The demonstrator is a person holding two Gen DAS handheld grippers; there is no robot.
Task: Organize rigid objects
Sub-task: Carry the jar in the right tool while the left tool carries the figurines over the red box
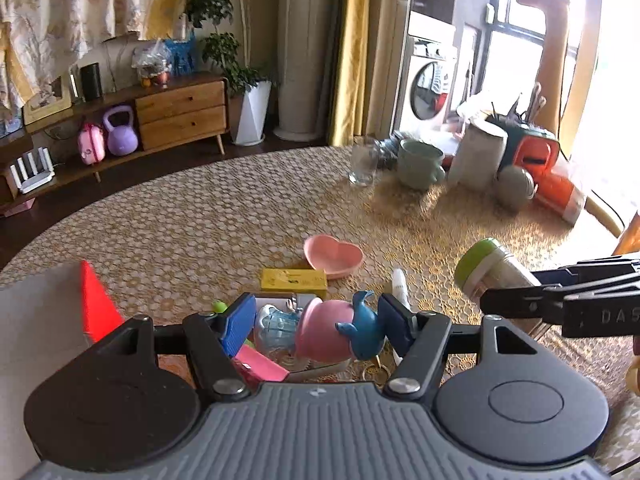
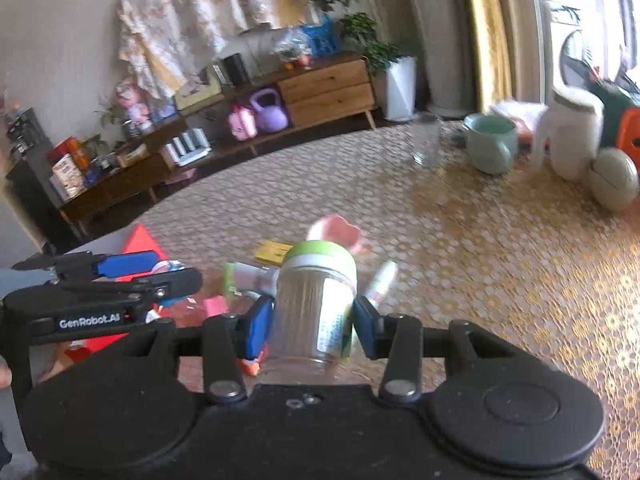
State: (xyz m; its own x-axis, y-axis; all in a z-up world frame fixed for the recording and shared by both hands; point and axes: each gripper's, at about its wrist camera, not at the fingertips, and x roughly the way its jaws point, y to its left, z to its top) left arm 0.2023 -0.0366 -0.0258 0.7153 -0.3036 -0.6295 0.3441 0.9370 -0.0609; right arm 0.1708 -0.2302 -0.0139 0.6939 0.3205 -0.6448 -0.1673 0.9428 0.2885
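Both grippers loaded above the table (image 1: 200, 208).
Left gripper (image 1: 318, 326) clamps a pink-and-blue toy (image 1: 340, 332); right gripper (image 2: 308, 320) squeezes a green-lidded jar (image 2: 316, 300).

The round table (image 1: 224, 216) wears a golden-yellow cloth patterned with small pale honeycomb cells. On it lie a pale pink heart-shaped dish (image 1: 333, 255), a flat yellow box with dark print (image 1: 294, 279) and a bright red-orange pointed block (image 1: 96, 304). Farther back stand a mint-green ceramic mug (image 1: 420, 163) and a clear glass tumbler (image 1: 363, 164). The left claw (image 1: 318, 326) has blue ribbed pads on black arms around a pink cup with a blue whale figure (image 1: 344, 332). The right claw (image 2: 310, 322), also blue-padded, flanks a clear plastic jar with a lime-green lid (image 2: 316, 300).
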